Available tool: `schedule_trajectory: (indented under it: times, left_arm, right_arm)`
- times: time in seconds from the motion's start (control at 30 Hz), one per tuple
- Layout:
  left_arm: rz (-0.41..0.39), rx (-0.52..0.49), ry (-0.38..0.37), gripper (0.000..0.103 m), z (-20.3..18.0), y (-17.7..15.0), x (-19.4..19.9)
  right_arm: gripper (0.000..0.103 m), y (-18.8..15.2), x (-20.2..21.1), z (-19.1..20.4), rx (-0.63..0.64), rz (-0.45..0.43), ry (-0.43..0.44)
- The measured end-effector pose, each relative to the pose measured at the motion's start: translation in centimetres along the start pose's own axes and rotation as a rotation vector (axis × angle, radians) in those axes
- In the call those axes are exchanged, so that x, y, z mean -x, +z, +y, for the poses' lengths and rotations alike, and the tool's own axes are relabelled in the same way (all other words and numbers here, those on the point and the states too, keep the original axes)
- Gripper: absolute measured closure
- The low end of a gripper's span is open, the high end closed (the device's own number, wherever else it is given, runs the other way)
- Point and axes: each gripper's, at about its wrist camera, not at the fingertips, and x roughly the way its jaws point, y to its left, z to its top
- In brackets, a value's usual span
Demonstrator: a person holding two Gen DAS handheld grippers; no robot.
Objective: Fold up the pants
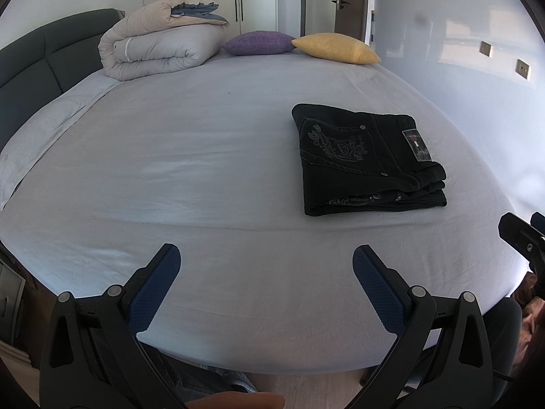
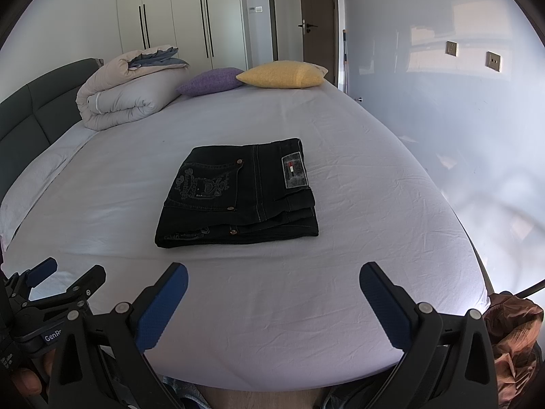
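the black pants [image 2: 238, 192] lie folded into a compact stack on the bed [image 2: 340, 300], pocket embroidery and waist patch facing up, nearer the bed's right side in the left wrist view. we hold both grippers back over the near edge, touching nothing: our left gripper [image 1: 266, 262] has its fingers wide apart, and our right gripper [image 2: 273, 279] has its fingers spread just as wide. beyond the pants, a rolled duvet [image 2: 126, 99], a purple pillow [image 2: 211, 81] and a yellow pillow [image 2: 282, 74] line the far edge.
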Motion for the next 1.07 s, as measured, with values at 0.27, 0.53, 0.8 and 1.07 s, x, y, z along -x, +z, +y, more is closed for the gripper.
schedule_trajectory:
  times: [0.27, 0.53, 0.8, 1.07]
  left_arm:
    - [0.004, -0.006, -0.01, 0.0, 0.2, -0.1, -0.3]
    - [0.007, -0.009, -0.017, 0.0, 0.4, -0.2, -0.4]
    - [0.017, -0.011, -0.025, 0.0, 0.9, -0.3, -0.6]
    - [0.02, -0.015, -0.018, 0.0, 1.3, -0.4, -0.8]
  right_arm:
    - [0.0, -0.2, -0.2, 0.0, 0.002, 0.003, 0.004]
    - [0.0, -0.2, -0.2, -0.1, 0.002, 0.005, 0.004]
    - [0.0, -0.3, -0.2, 0.0, 0.002, 0.005, 0.004]
    - [0.0, -0.7, -0.2, 0.0, 0.005, 0.01, 0.009]
